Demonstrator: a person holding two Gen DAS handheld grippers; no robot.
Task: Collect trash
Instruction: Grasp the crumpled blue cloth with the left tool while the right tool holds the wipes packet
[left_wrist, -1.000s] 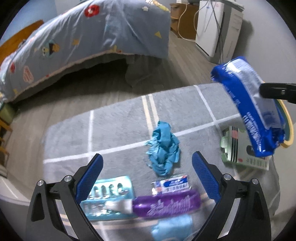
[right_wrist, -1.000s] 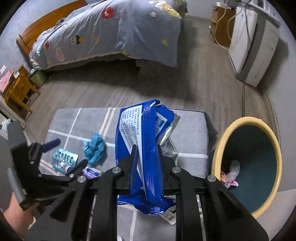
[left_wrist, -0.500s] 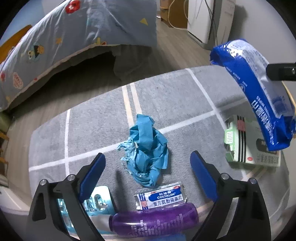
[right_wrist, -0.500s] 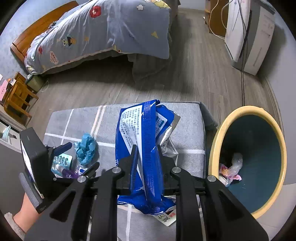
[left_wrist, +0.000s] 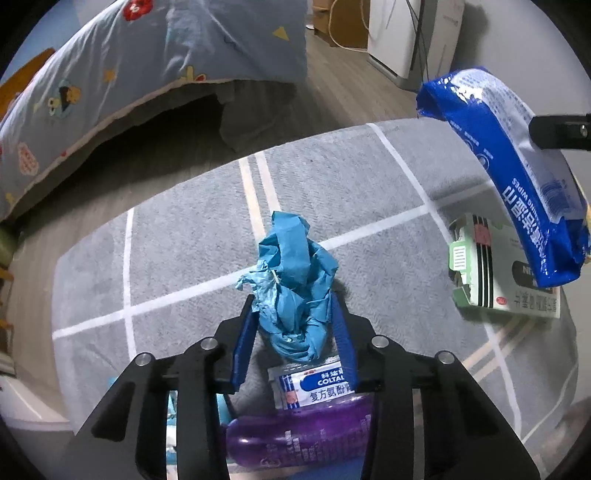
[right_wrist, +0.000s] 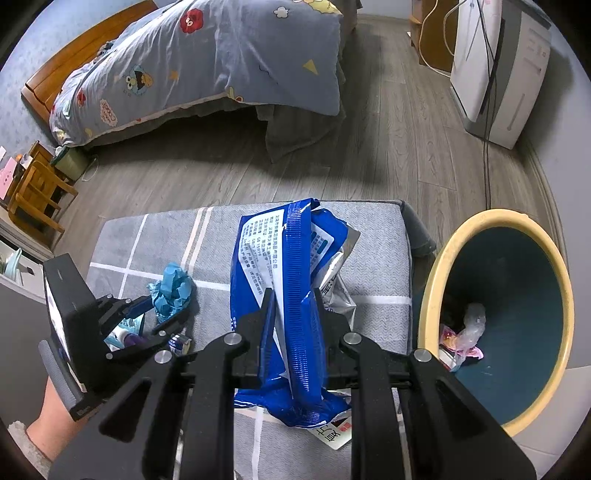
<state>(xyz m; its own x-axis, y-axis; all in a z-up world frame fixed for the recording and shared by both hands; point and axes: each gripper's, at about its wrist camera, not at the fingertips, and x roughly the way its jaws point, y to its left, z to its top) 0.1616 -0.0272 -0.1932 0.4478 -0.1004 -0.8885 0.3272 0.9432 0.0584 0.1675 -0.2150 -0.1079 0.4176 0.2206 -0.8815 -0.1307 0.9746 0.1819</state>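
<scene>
Left wrist view: our left tool (left_wrist: 295, 325) is closing w/ the crumpled blue glove (left_wrist: 295, 288) between its pads, both blue pads against its sides, on the grey surface (left_wrist: 369, 192). Just below it lie a Coltalin sachet (left_wrist: 314, 384) & a purple tube (left_wrist: 299, 439). Right wrist view: our right tool (right_wrist: 293, 317) is clamped on the blue wipes pack (right_wrist: 280, 266), held above the surface, beside the yellow-rimmed bin (right_wrist: 436, 280), which has some trash inside. A green-white box (left_wrist: 491, 273) sits under the pack.
</scene>
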